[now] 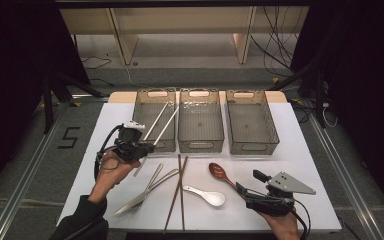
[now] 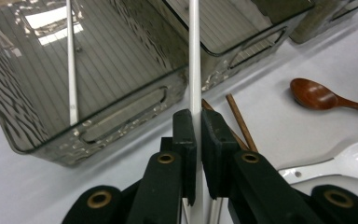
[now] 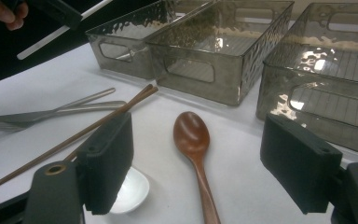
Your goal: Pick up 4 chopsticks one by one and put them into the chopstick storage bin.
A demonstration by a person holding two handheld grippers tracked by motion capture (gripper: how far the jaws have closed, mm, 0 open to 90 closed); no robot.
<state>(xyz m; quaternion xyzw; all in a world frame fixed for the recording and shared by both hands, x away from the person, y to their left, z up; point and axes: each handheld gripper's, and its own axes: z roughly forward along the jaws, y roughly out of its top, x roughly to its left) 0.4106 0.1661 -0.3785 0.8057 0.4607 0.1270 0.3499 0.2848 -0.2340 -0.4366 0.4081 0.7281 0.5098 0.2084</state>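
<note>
White surface (image 1: 300, 150) under dim light: the left claw (image 1: 139, 148), left of centre, pinches two white chopsticks (image 1: 161, 126) that slant up over the leftmost grey bin (image 1: 155, 95). Lower right, the right claw (image 1: 245, 192) rests wide and empty beside a brown wooden spoon (image 1: 219, 172). A "5" (image 1: 69, 137) marks the floor at left.

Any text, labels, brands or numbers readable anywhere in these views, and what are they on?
"5": a large dark numeral on the grey floor, left of the table.
No print can be seen on the three bins, the cutlery, or either gripper.
</note>
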